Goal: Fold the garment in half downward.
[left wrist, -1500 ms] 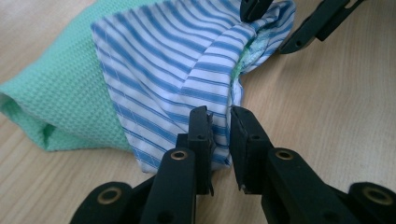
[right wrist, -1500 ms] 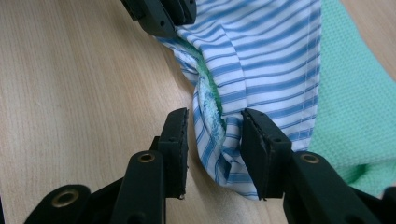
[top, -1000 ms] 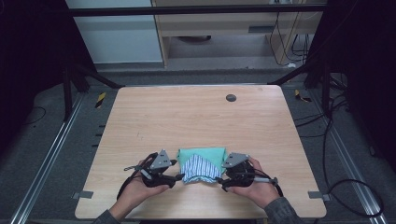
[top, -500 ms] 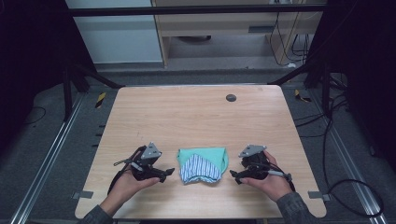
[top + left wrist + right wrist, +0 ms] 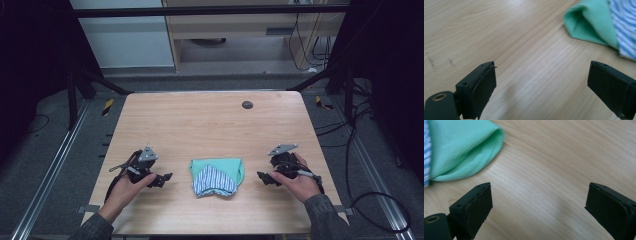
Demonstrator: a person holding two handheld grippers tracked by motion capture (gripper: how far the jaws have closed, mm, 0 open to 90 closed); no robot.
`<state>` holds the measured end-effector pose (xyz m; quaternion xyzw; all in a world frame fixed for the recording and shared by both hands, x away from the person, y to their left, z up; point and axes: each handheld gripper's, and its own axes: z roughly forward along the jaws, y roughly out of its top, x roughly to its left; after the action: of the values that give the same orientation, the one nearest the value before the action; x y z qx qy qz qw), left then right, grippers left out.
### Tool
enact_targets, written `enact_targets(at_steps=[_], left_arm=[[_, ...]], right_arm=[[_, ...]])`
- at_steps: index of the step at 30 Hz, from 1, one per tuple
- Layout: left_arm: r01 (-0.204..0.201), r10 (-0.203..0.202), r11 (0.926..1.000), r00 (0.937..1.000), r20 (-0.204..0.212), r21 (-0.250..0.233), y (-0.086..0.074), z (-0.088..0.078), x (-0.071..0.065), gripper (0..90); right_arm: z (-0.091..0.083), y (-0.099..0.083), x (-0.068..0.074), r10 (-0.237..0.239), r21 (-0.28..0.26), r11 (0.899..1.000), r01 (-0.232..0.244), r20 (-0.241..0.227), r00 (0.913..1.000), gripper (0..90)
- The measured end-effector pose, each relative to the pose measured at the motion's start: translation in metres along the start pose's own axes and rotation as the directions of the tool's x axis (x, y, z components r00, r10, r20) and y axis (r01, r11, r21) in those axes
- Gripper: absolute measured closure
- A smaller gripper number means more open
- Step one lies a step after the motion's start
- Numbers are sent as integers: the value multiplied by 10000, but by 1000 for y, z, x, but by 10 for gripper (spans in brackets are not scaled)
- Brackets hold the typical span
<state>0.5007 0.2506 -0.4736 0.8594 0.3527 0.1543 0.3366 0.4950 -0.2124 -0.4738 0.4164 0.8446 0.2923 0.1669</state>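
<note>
A folded cloth (image 5: 216, 175), mint green with a blue-and-white striped face, lies near the front middle of the wooden table (image 5: 210, 125). My left gripper (image 5: 165, 178) rests left of it, jaws wide apart with nothing between them; its jaws have just been opening. In the left gripper view the cloth (image 5: 596, 22) lies at the upper right, beyond the jaws. My right gripper (image 5: 262, 177) sits right of the cloth, open and empty, its jaws having opened further a moment ago. The right gripper view has the green fold (image 5: 461, 147) at the upper left, apart from the jaws.
A small dark round mark (image 5: 247, 104) sits near the table's far edge. Dark frame posts and cables (image 5: 350, 115) stand around the table, with a shelf unit behind. Bare wood stretches across the far half of the table.
Both grippers have let go of the cloth and drawn outward, left one leftward and right one rightward. The cloth stays folded on the table.
</note>
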Motion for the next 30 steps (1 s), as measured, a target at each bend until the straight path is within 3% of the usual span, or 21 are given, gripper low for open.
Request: enact_targets(at_steps=[7,13,15,19,21,29,30], left_arm=[[400,-398,9992,9982,-444,35,1,5,19,80],[654,-661,9978,9916,-1114,-99,2,11,40,80],[779,-792,9968,9894,-1220,-158,1,12,46,80],[938,-970,9952,9841,-1487,-281,0,16,55,78],[1283,-1353,9904,9770,-1649,-522,-1,19,61,78],[1548,-1600,9870,9699,-1838,-424,-4,31,68,69],[1669,-1715,9851,9689,-1784,-406,-5,35,69,69]], right_arm=[[9,6,-20,385,55,9992,-387,295,9988,85],[23,18,-35,581,-150,9982,-573,625,9964,104],[26,21,-37,765,-519,9960,-733,641,9950,112],[34,26,-42,1153,-712,9914,-1097,795,9901,99],[38,27,-44,1361,-807,9883,-1292,871,9869,97],[48,27,-51,1962,-1086,9769,-1838,1170,9736,89],[50,26,-54,2200,-1184,9714,-2059,1223,9678,85]])
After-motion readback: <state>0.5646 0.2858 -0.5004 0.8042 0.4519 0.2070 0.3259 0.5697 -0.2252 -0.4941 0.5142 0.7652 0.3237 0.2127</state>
